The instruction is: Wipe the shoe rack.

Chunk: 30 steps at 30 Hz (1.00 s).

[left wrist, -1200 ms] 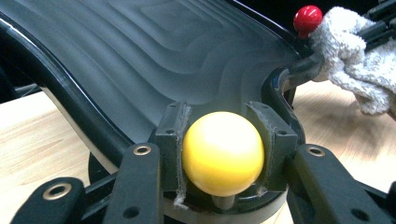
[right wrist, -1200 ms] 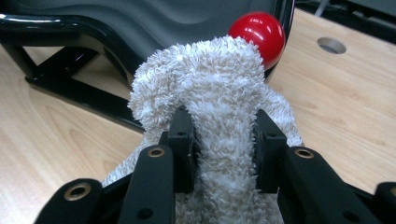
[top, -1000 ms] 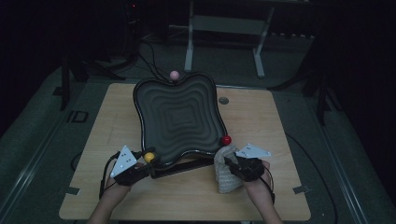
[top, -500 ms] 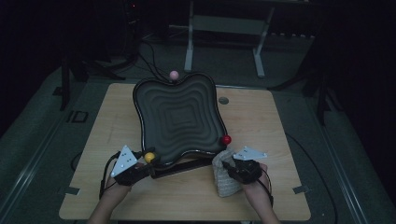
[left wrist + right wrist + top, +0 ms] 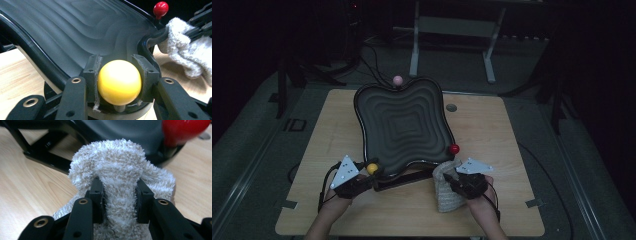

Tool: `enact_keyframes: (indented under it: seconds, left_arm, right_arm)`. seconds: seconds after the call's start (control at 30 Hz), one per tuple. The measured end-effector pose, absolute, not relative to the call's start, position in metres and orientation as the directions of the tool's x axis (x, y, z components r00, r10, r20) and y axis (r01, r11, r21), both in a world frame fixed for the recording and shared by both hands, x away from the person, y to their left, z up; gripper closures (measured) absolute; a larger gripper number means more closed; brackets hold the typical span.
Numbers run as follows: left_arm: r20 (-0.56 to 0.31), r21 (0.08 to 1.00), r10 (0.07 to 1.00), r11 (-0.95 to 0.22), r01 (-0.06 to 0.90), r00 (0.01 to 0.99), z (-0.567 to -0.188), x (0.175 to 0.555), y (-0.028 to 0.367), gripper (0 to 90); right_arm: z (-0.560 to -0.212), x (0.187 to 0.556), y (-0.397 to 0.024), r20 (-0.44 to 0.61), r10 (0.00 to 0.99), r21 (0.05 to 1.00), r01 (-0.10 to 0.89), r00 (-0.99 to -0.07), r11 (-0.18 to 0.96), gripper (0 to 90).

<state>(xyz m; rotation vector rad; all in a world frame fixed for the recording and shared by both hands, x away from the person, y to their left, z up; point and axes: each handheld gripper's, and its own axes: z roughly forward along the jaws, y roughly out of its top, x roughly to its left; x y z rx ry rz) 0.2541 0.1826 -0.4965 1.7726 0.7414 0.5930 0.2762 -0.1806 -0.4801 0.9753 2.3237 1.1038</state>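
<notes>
Little had shifted: right gripper (image 5: 451, 178) stayed clenched on the soft, light beige terry cloth (image 5: 120, 177), seemingly at the black rippled tray's (image 5: 404, 125) rim; left gripper (image 5: 371, 176) clasped its yellow ball knob (image 5: 119, 82).

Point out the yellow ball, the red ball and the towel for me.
yellow ball (image 5: 119, 82), left gripper view, middle of the ball.
red ball (image 5: 454, 148), high view, top of the ball.
towel (image 5: 120, 167), right gripper view, bunched fold above the fingers.
</notes>
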Motion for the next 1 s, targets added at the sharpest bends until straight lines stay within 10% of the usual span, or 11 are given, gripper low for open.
enact_keyframes:
  seconds: [1.0]
  left_arm:
    - [0.029, 0.953, 0.712, -0.231, 0.196, 0.701, -0.497, 0.256, 0.185, 59.6]
  right_arm:
    - [-0.465, 0.264, -0.153, -0.072, 0.668, 0.811, 0.345, -0.741, 0.471, 66.2]
